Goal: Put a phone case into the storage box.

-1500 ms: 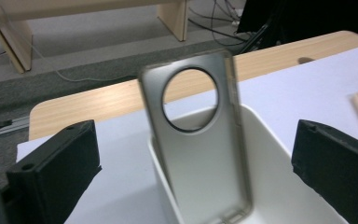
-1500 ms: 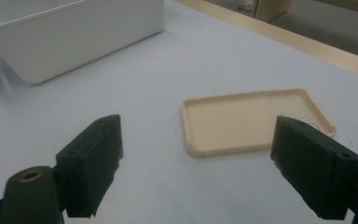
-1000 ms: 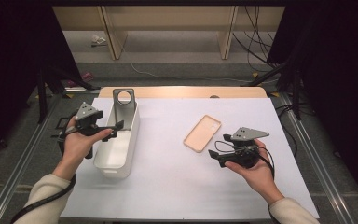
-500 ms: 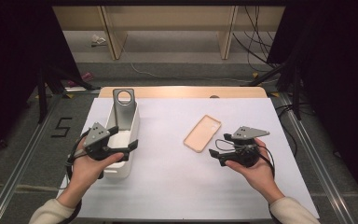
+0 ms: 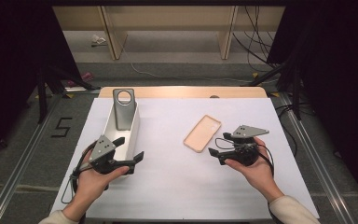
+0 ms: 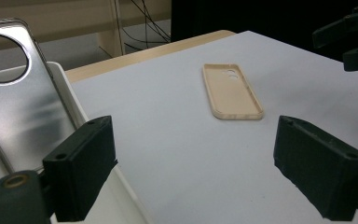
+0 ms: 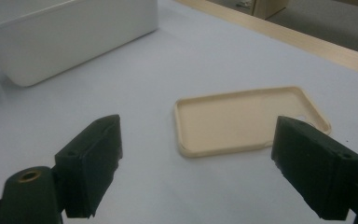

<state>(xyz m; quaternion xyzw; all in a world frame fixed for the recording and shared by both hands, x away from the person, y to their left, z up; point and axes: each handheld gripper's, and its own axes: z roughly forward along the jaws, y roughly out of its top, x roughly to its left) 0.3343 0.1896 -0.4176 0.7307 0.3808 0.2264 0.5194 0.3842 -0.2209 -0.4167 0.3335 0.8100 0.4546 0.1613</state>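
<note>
A beige phone case [image 5: 202,133] lies hollow side up on the white table top, right of centre. A silver phone case [image 5: 122,109] with a round camera hole leans inside the white bin [image 5: 135,126] at the left. My left gripper [image 5: 129,148] hovers at the bin's near right edge, pointing right. It is open, its jaws have just been closing slightly, and nothing is between them. In the left gripper view [image 6: 205,163] the beige case [image 6: 231,91] lies ahead. My right gripper [image 5: 219,143] is open just near-right of the beige case [image 7: 247,120], apart from it.
The white sheet [image 5: 177,186] covers the table, with a wooden strip [image 5: 182,92] along the far edge. Beyond it are floor, cables and shelf legs. The bin wall [image 7: 74,42] lies far left of the right gripper's jaws.
My left gripper has moved toward me and slightly right along the bin, from beside the silver case to the bin's near end. The right gripper and both cases have stayed put.
</note>
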